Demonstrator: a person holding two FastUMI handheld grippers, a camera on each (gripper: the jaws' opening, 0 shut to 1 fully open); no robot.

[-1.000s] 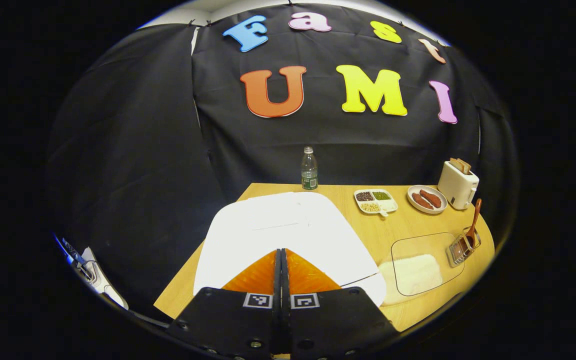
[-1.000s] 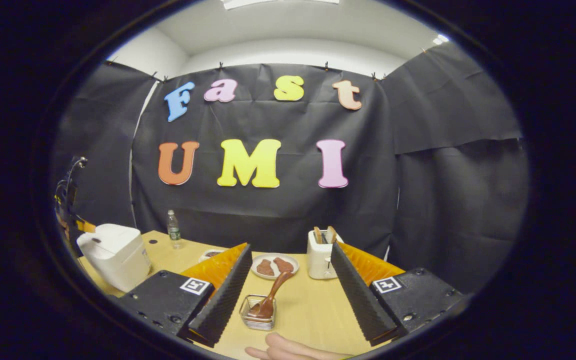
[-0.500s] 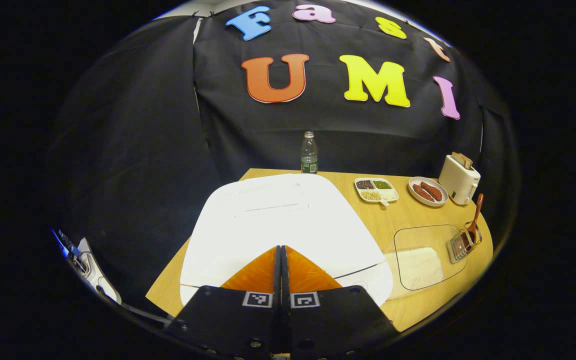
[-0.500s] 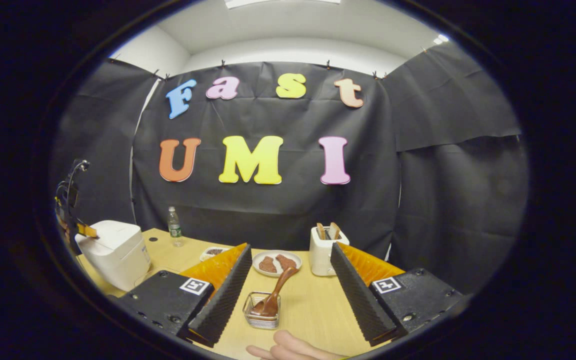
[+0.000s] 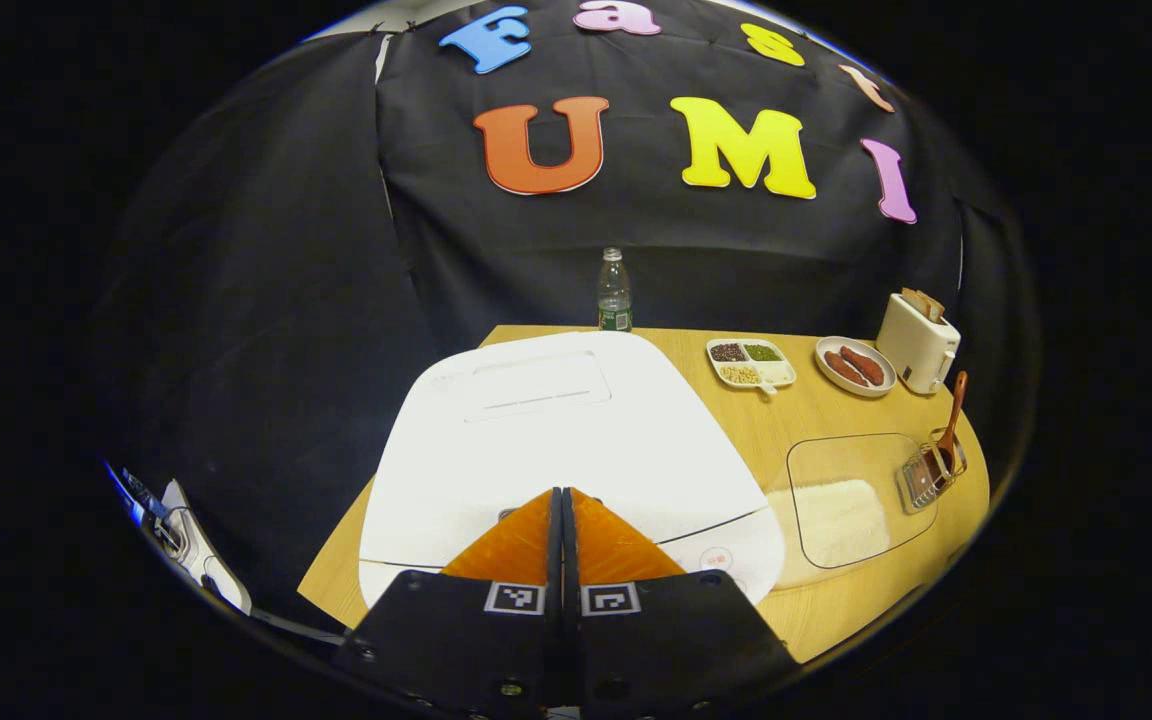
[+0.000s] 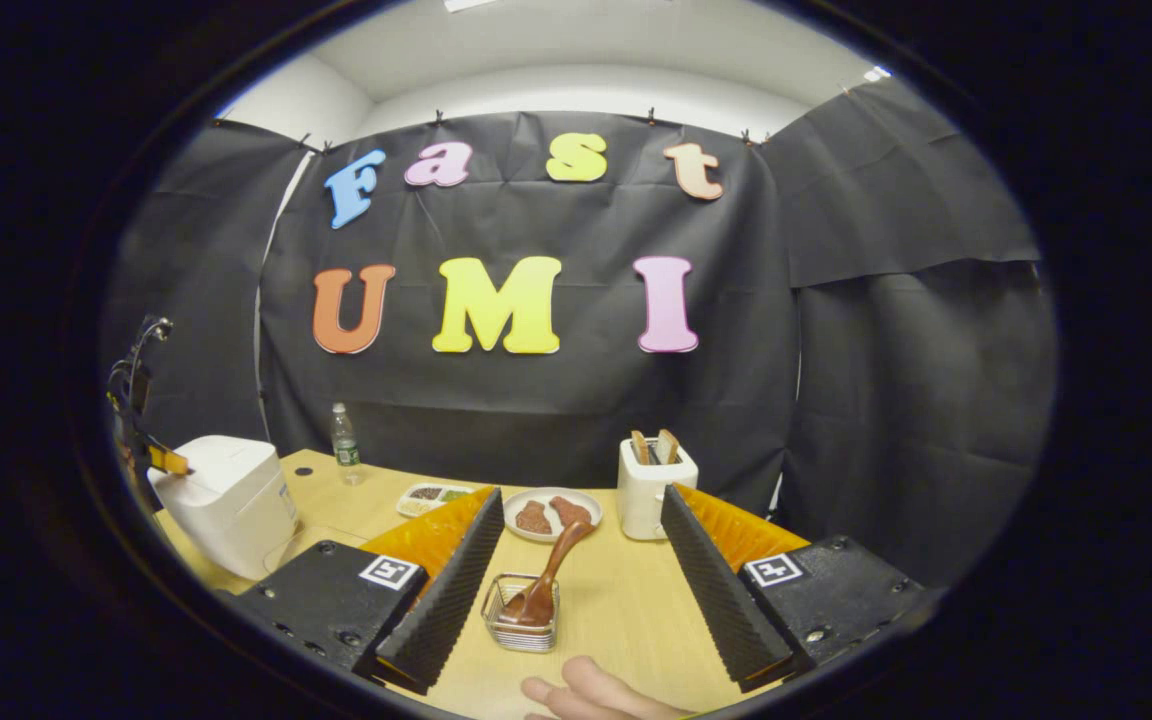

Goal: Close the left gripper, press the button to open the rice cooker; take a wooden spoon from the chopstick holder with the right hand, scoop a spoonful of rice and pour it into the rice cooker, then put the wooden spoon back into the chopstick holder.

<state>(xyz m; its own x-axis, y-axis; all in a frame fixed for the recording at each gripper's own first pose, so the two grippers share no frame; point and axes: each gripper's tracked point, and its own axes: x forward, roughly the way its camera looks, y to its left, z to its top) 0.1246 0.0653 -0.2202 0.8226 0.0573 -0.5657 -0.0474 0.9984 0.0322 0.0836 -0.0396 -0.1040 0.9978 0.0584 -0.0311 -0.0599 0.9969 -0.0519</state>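
Observation:
The white rice cooker [image 5: 556, 430] sits with its lid down at the table's near left; its front panel with buttons [image 5: 716, 558] shows beside my fingers. My left gripper [image 5: 563, 493] is shut, its tips over the cooker's front edge. In the right gripper view the cooker [image 6: 231, 500] stands far left with the left gripper [image 6: 171, 461] touching its top. My right gripper [image 6: 581, 495] is open, and the wire chopstick holder [image 6: 522, 625] with the wooden spoon [image 6: 548, 575] leaning in it sits between its fingers. White rice [image 5: 831, 515] lies in a clear tray.
At the back of the wooden table [image 5: 786, 420] stand a water bottle [image 5: 614, 292], a divided dish of beans [image 5: 751, 362], a plate of sausages [image 5: 854, 366] and a white toaster [image 5: 917, 342]. A person's hand [image 6: 601, 695] rests at the table's near edge.
The left gripper has drawn back and lifted toward the cooker's front edge, so the front panel now shows. The right gripper has drifted slightly; the holder sits a little farther between its fingers.

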